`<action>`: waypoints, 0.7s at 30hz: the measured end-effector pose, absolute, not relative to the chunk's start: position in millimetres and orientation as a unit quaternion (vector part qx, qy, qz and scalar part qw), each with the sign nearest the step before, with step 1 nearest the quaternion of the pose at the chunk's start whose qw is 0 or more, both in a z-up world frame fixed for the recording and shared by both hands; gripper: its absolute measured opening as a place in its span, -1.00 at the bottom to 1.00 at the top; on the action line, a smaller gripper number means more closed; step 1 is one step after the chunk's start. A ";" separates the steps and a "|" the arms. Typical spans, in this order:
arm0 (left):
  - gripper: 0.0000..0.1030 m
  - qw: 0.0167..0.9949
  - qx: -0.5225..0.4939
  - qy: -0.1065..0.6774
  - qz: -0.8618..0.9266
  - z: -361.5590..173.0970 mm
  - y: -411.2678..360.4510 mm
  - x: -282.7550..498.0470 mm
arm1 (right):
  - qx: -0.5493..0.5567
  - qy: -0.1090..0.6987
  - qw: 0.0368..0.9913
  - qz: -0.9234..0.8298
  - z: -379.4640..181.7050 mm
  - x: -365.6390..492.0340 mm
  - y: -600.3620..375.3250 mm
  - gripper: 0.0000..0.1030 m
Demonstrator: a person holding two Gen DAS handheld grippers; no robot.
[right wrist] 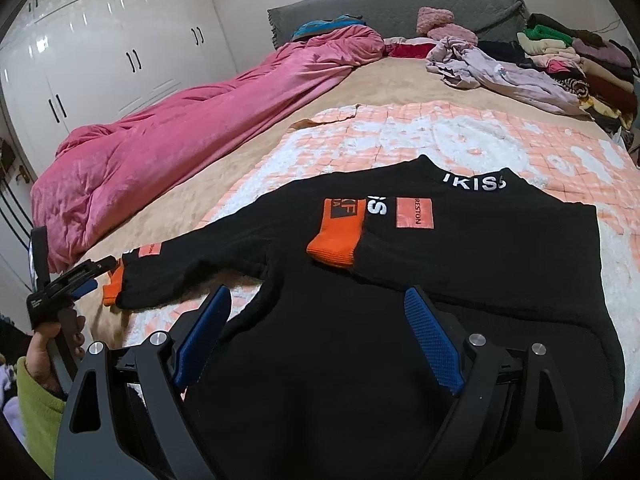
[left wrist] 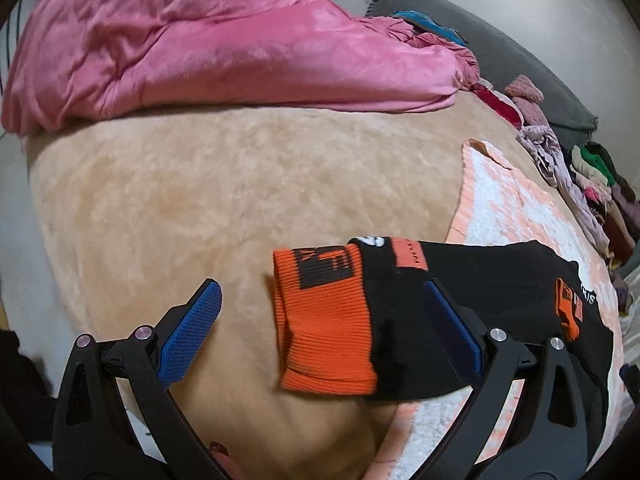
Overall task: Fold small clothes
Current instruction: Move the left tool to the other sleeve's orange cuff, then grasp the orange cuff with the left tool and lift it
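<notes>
A black sweatshirt (right wrist: 460, 264) with white lettering at the collar lies flat on a peach and white blanket (right wrist: 400, 136). One sleeve is folded across the chest, and its orange cuff (right wrist: 334, 248) rests there. The other sleeve stretches out to the left and ends in a second orange cuff (left wrist: 324, 320). My left gripper (left wrist: 320, 286) hovers open over that cuff; its blue pads (left wrist: 192, 332) stand wide on either side without pressing on it. The right gripper (right wrist: 318, 292) is open above the shirt's lower body and holds nothing. In the right wrist view, a hand carries the left gripper (right wrist: 102, 274) at the sleeve's end.
A crumpled pink duvet (left wrist: 200, 40) lies along the far side of the tan bed cover (left wrist: 200, 184). Loose and stacked clothes (right wrist: 560, 64) sit near the grey headboard (right wrist: 400, 8). White wardrobes (right wrist: 100, 40) stand behind. A green sleeve (right wrist: 36, 408) shows at the lower left.
</notes>
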State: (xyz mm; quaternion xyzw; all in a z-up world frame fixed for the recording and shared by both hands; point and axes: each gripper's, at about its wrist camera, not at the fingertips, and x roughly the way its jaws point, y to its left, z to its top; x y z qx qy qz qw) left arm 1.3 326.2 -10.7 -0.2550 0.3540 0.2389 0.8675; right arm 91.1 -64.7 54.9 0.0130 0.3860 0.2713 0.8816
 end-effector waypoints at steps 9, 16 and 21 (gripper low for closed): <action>-0.34 0.870 -0.261 0.365 0.203 -24.7 318.7 12.9 | 0.011 0.398 0.878 0.267 44.2 89.5 -64.7 0.70; -0.77 0.888 -0.273 0.337 0.153 -14.8 311.4 9.9 | 0.013 0.403 0.876 0.265 39.5 88.1 -67.9 0.70; -0.79 0.906 -0.282 0.296 0.109 16.1 286.8 7.9 | 0.022 0.398 0.879 0.261 41.5 86.6 -80.4 0.70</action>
